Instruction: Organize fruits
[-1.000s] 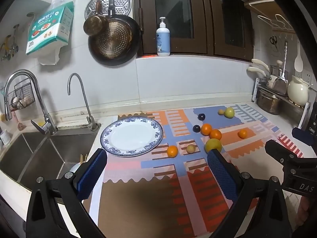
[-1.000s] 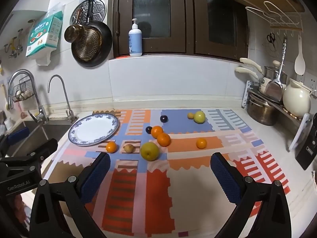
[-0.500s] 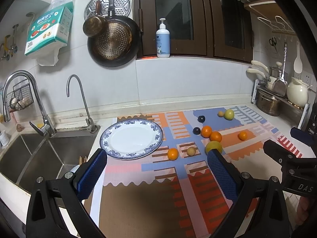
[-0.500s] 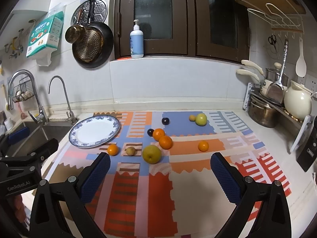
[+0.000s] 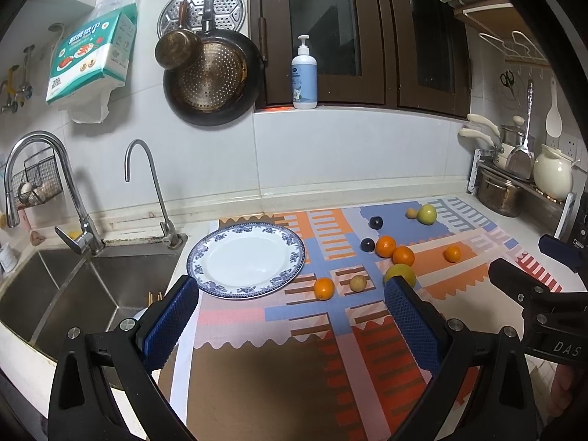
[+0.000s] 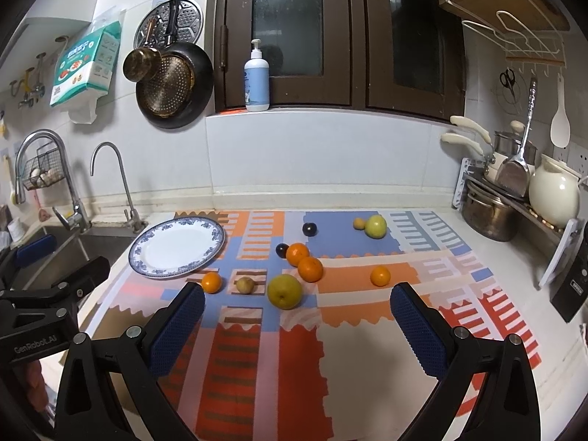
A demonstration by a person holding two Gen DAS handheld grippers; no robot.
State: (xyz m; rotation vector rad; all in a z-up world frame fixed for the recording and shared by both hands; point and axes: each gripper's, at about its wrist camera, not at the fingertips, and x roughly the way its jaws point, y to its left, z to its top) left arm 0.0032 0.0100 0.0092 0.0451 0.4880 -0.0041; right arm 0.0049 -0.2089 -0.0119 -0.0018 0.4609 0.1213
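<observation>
- Fruits [image 6: 284,291] lie scattered mid-frame on the patterned mat [image 6: 367,330], right of the bare plate [image 6: 176,248].
- Left tongs [image 5: 290,316] spread, holding nothing.
- Right tongs [image 6: 297,316] spread, holding nothing.

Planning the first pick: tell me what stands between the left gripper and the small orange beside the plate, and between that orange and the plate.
Nothing visible does. The left gripper hangs open over bare mat short of the small orange, and only mat separates it from the plate.
</observation>
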